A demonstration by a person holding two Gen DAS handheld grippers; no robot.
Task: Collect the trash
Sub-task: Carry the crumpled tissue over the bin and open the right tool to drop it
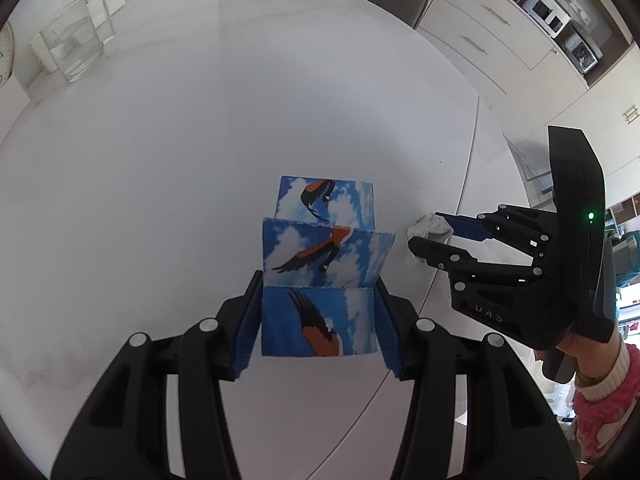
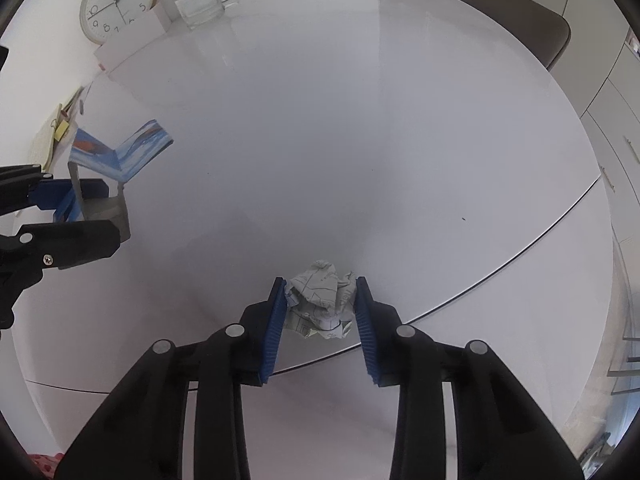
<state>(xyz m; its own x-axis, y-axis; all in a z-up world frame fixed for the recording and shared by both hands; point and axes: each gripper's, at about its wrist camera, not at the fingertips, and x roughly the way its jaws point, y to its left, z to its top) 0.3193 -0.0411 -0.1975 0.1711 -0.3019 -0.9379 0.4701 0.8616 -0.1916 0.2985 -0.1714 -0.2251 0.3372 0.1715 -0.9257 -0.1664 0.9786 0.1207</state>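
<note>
Blue ribbed pads [image 1: 249, 332] of the left gripper [image 1: 319, 320] clamp the near panel of a folded carton [image 1: 320, 264] (sky-and-bird print, 3 panels visible), its jaws held partly apart by that panel's width. The carton's long axis runs straight away from the gripper, over the white round table [image 1: 160, 140]. Right gripper [image 2: 320, 320] is closed on a crumpled paper ball [image 2: 320, 300], 1 pad pressing each side; the ball sits near the table's edge, with no evident long axis. A glass container [image 2: 198, 2] and clock [image 2: 118, 0] stand well apart.
</note>
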